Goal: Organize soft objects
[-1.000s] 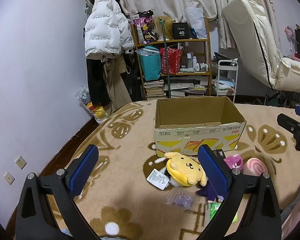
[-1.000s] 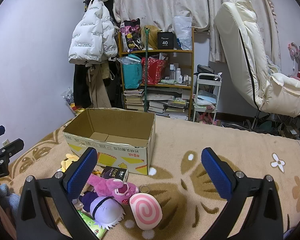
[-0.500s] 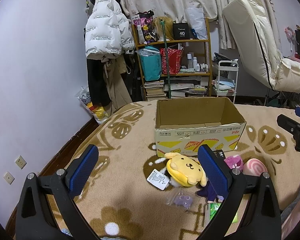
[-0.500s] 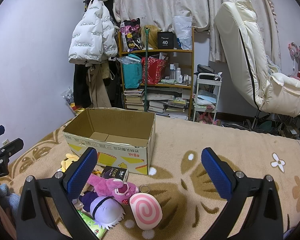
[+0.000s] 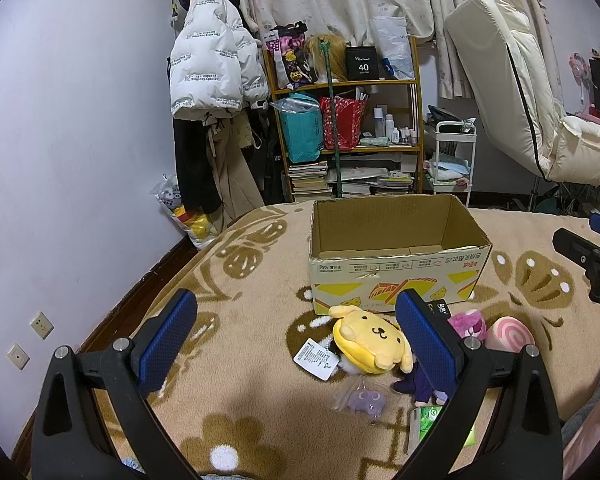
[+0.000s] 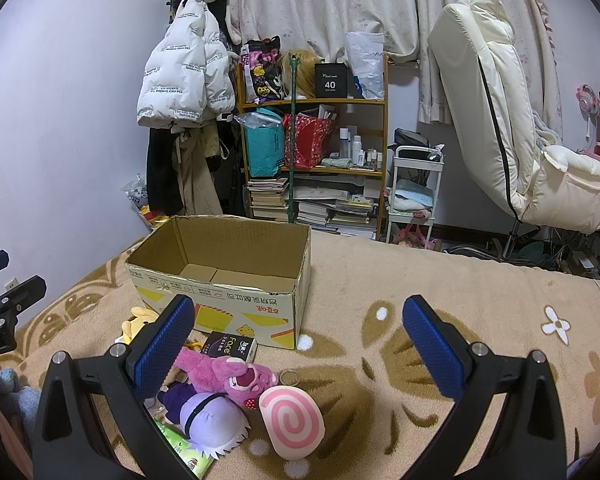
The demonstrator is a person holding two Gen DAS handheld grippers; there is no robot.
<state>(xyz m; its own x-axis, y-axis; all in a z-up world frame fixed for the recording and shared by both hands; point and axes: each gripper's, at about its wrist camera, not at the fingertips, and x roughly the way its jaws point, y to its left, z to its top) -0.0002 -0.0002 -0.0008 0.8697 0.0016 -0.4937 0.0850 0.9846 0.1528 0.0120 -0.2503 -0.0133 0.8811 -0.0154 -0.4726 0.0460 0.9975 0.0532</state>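
Observation:
An open empty cardboard box [image 5: 396, 280] [image 6: 220, 304] stands on a beige patterned blanket. In front of it lie soft toys: a yellow dog plush [image 5: 370, 340] with a white tag, a pink bear plush [image 6: 224, 374], a purple-haired doll [image 6: 208, 416], a pink swirl cushion [image 6: 292, 420] and a small purple plush in a clear bag [image 5: 364, 400]. My left gripper [image 5: 296, 338] is open and empty, above the blanket left of the toys. My right gripper [image 6: 296, 346] is open and empty, right of the toys.
A black "face" packet [image 6: 230, 346] and a green packet [image 5: 432, 428] lie among the toys, and a key ring [image 6: 289, 377] beside them. Behind the bed are a cluttered shelf [image 5: 348, 136], hanging coats [image 5: 212, 80], a white cart [image 6: 416, 188] and a cream recliner [image 6: 512, 128].

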